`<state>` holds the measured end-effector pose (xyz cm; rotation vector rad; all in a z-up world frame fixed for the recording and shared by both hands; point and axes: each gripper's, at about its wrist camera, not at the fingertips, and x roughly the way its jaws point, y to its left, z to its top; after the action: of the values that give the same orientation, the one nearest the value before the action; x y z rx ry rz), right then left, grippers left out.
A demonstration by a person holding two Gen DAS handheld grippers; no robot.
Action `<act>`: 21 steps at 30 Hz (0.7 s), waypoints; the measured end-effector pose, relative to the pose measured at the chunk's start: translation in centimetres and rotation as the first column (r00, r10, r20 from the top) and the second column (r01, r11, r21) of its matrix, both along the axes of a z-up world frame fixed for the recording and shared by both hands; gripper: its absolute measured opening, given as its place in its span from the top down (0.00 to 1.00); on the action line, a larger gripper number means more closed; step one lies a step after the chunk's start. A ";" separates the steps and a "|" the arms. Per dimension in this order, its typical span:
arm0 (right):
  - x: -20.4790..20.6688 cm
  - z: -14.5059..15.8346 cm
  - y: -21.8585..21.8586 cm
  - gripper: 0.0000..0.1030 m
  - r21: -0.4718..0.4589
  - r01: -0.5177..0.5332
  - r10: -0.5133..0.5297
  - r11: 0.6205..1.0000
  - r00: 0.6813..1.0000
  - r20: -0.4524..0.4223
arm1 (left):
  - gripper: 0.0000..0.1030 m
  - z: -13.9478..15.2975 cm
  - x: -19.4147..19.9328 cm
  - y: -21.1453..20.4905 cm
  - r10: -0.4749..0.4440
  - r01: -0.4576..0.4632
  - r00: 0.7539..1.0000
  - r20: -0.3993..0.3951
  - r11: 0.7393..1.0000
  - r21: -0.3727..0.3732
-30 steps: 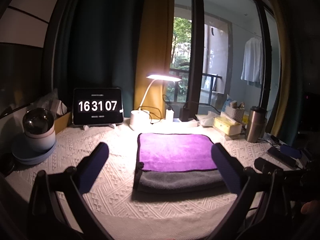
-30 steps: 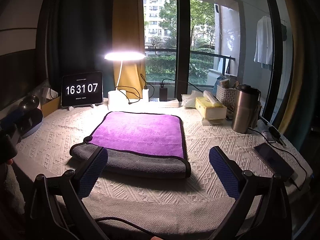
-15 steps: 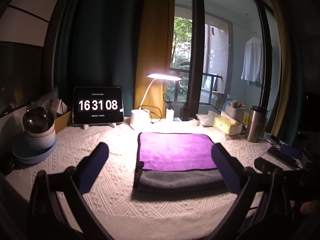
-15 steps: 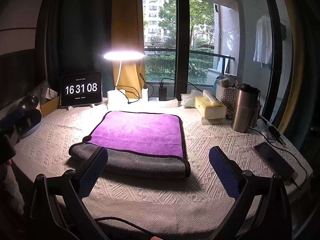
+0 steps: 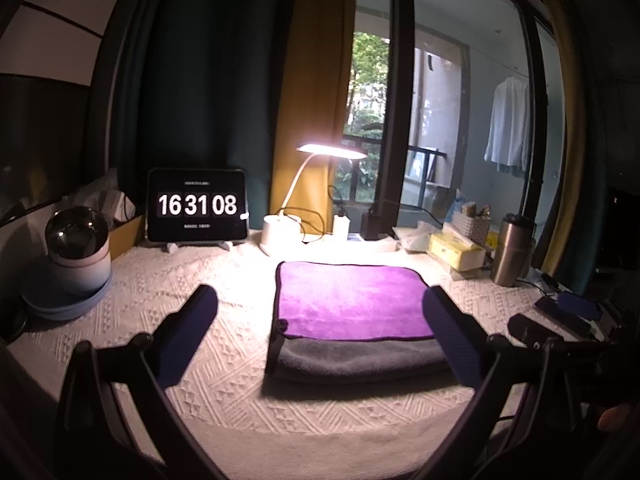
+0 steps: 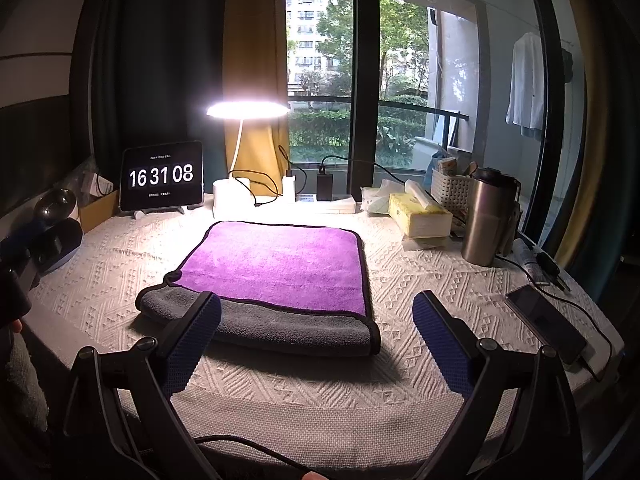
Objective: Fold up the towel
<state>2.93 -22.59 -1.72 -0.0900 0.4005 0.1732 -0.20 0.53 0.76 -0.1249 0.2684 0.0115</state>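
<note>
Purple-over-grey microfibre towel (image 5: 352,316) lies folded on the white textured tablecloth (image 5: 224,396), roughly mid-table, in front of the lit desk lamp (image 5: 282,236). Purple upper layer covers most of the stack; a grey band is exposed along the near edge.

Hidden or unclear:
- Underside and inner layers of the towel not visible; the number of folds cannot be read.
- In the left wrist view the towel's near right corner sits behind the right-hand blue pad (image 5: 448,332). In the right wrist view the near left grey edge sits behind the left-hand pad (image 6: 192,344).
- Small text on the clock tablet (image 6: 162,178) too fine to read; the large digits show 16 31 08.
- Both views dark and cut off at the fisheye rim; items at far left are dim.

Orientation: the towel's long axis runs left-right across the table, with its far edge toward the window. From the right wrist view it appears skewed, near left corner (image 6: 160,300) pushed out toward the left.

Left gripper (image 5: 320,300): fingers spread wide, nothing between them, held above the tablecloth short of the towel.
Right gripper (image 6: 316,304): fingers likewise wide apart, empty, near the table's front edge.

Right side of table: steel tumbler (image 6: 486,220), yellow tissue box (image 6: 420,216), phone (image 6: 546,324) on a cable.
</note>
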 end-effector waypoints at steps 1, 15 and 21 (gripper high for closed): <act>0.0 0.0 0.0 0.04 0.001 0.001 -0.001 1.000 1.000 0.000 | 0.00 0.0 0.0 0.1 0.003 -0.003 1.000 -0.001 1.000 -0.002; 0.1 0.0 -0.3 0.04 0.001 0.008 -0.008 1.000 1.000 0.001 | 0.00 0.0 0.0 -0.3 -0.015 0.015 1.000 -0.003 1.000 0.003; 0.1 0.0 -0.4 0.04 0.001 0.008 -0.008 1.000 1.000 0.002 | 0.00 -0.1 -0.1 -0.4 -0.016 0.016 1.000 -0.006 1.000 0.006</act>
<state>3.06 -22.96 -1.74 -0.0871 0.3991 0.1657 -0.26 0.14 0.68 -0.1172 0.2754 -0.0030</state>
